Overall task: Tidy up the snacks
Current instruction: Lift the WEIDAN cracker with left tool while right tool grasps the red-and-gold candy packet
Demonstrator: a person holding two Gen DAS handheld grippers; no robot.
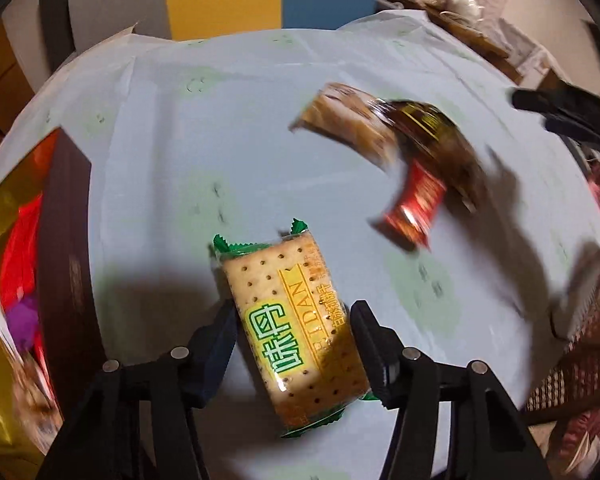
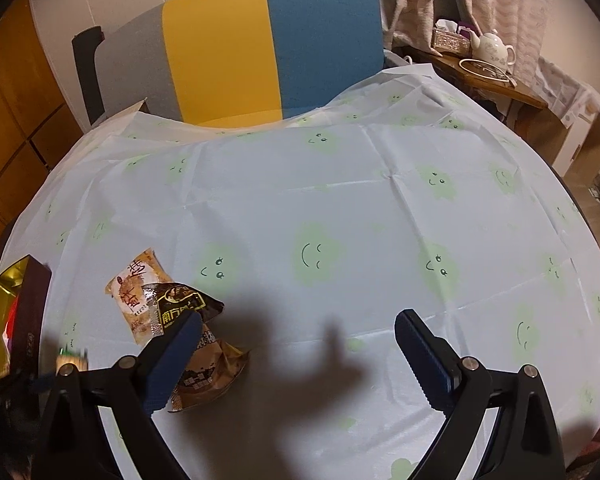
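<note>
A green-edged cracker packet [image 1: 292,320] sits lengthwise between the fingers of my left gripper [image 1: 294,316], which is shut on it; the packet is sharp while the table behind is smeared. Farther off lie a tan snack packet [image 1: 340,120], a dark brown bag [image 1: 440,136] and a small red packet [image 1: 416,204]. In the right wrist view my right gripper [image 2: 300,328] stands open above the cloth with nothing between its fingers. Its left finger overlaps the dark brown bag [image 2: 180,304], beside the tan packet [image 2: 136,288].
A dark box [image 1: 66,240] with a gold lining and red and purple wrappers inside stands at the table's left edge [image 2: 28,308]. A pale cloth with green smiley faces [image 2: 340,200] covers the table. Behind are a yellow-and-blue chair [image 2: 260,48] and a teapot [image 2: 492,46].
</note>
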